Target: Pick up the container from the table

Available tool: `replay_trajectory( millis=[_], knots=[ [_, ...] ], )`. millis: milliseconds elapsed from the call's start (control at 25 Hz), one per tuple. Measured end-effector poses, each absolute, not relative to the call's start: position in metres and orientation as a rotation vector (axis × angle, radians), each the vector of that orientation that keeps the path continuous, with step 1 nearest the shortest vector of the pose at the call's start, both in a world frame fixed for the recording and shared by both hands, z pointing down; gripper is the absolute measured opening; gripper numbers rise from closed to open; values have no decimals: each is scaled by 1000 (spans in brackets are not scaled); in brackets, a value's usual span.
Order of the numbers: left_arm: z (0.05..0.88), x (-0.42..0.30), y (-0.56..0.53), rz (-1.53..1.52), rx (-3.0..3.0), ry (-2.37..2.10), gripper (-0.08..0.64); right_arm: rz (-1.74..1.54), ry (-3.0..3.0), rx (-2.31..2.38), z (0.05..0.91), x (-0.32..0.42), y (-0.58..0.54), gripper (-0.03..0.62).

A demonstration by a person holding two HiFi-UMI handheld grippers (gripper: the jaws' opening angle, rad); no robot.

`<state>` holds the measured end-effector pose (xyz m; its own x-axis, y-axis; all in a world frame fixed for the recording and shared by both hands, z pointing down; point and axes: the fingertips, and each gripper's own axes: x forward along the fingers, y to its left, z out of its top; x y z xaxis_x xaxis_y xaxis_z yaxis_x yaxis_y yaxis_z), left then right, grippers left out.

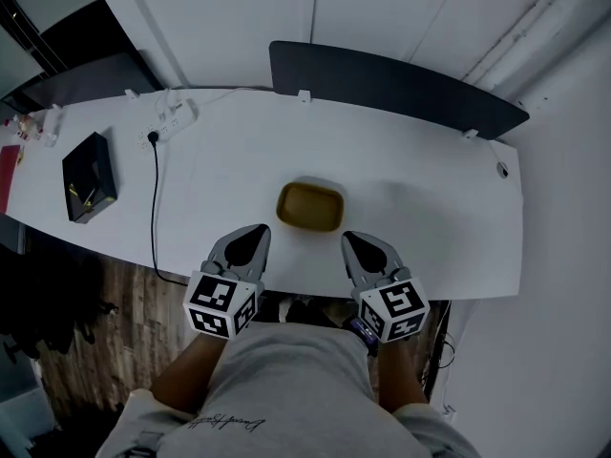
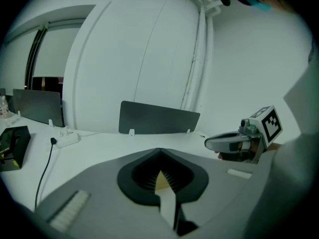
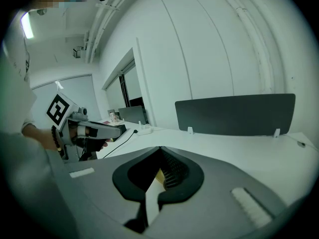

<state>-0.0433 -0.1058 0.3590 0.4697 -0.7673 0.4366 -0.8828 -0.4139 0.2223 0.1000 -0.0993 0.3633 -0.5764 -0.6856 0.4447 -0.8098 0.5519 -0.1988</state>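
A shallow tan container [image 1: 310,206] sits on the white table [image 1: 430,208], near its front edge. My left gripper [image 1: 258,229] hovers just to the container's near left, apart from it, with its jaws together and nothing between them. My right gripper [image 1: 351,238] is at the container's near right, also shut and empty. In the left gripper view the left gripper [image 2: 159,150] has its tips meeting, and a sliver of the container [image 2: 162,183] shows through the gap behind them; the right gripper [image 2: 209,143] is at the right. The right gripper view shows a similar sliver of the container [image 3: 158,177].
A black box [image 1: 89,176] lies at the table's left. A white power strip [image 1: 172,117] with a black cable [image 1: 154,198] runs to the front edge. A dark divider panel [image 1: 391,84] stands along the back edge. Small items [image 1: 43,127] sit at far left.
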Motion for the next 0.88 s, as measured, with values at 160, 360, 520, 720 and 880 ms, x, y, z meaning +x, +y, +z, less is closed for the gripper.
replay_trajectory(
  millis=[160,360,520,720,880],
  knots=[
    [366,-49,-112,387,2298,-1364,0,565,-2451,1259,369,101,-105,15],
    [374,-54,-119,409,2298,-1347,0,579,-2424,1275,377,103,-112,15],
    [380,-55,-126,427,2305,-1320,0,589,-2400,1298,385,104,-118,15],
    [385,-60,-135,452,2307,-1316,0,599,-2374,1300,397,101,-125,15],
    [392,-61,-143,451,2309,-1300,0,618,-2349,1297,407,102,-128,15]
  ],
)
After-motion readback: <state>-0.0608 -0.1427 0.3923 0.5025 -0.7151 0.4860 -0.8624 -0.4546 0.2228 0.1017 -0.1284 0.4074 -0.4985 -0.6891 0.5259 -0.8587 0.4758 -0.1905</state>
